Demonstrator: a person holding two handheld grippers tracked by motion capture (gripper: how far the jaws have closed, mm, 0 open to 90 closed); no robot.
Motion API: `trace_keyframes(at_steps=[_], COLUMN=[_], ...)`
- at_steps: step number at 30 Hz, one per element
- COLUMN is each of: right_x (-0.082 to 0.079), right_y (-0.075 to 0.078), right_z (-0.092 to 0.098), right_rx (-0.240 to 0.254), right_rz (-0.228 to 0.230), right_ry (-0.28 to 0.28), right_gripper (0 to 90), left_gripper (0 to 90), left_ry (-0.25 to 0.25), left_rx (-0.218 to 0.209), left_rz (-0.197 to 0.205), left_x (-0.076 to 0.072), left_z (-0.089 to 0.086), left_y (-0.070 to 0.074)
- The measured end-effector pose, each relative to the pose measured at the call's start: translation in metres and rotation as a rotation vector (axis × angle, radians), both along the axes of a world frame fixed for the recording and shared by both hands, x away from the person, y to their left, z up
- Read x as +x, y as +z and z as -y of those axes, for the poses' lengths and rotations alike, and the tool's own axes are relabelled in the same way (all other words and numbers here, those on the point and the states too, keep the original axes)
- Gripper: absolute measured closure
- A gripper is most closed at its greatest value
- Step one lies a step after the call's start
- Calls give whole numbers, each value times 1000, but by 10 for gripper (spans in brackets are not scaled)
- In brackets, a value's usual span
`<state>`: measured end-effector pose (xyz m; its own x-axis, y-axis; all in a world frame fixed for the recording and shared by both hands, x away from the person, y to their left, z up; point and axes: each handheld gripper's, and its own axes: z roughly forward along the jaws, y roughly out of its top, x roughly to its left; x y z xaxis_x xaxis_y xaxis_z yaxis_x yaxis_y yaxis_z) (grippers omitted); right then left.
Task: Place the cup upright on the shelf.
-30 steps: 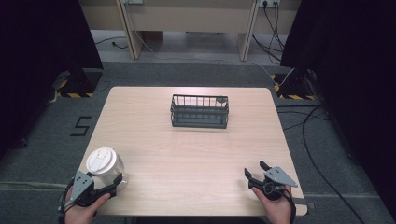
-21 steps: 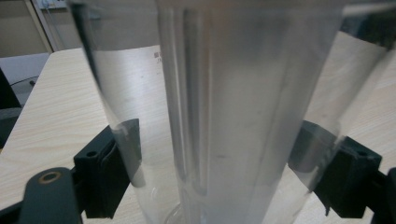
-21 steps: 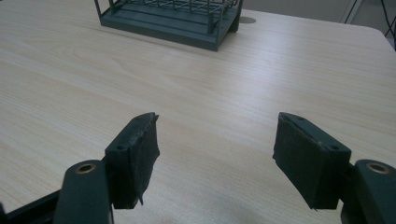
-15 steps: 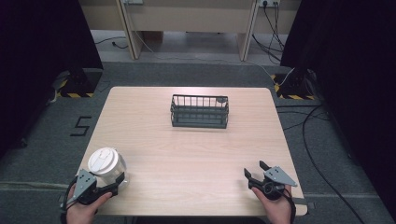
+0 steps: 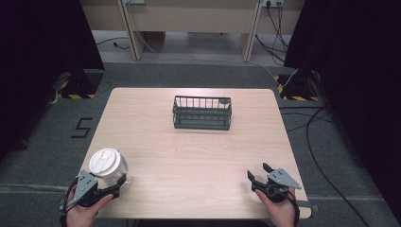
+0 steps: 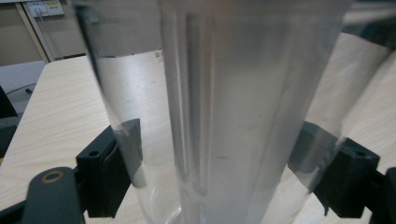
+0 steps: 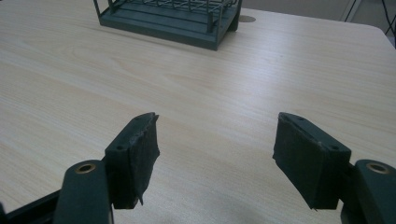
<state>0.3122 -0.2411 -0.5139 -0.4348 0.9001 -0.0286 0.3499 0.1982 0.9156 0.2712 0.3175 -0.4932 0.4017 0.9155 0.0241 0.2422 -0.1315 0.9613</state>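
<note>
High view: clear cup with white lid stood at near-left corner of wooden table, left gripper clamped around its base. Right gripper sat near-right, jaws spread, nothing between. Dark wire basket sat mid-table, far side.
Left gripper view: cup wall squeezed between both pads.
Right gripper view: pads wide apart over bare table; basket ahead.

Clear plastic cup, white lid on; we see it upright at the table's near-left corner, seemingly between the jaws.
</note>
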Motion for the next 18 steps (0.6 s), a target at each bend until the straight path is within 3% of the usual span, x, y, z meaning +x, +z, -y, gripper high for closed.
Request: trace_keyframes(at_steps=[18], right_x=[0], right_y=[0], right_z=[0], right_rx=[-1], right_rz=[-1], right_ry=[-2], right_gripper=[311], left_gripper=[175], left_ry=[-25], left_rx=[-1], left_rz=[1], left_x=[6], left_z=[7], left_y=[8])
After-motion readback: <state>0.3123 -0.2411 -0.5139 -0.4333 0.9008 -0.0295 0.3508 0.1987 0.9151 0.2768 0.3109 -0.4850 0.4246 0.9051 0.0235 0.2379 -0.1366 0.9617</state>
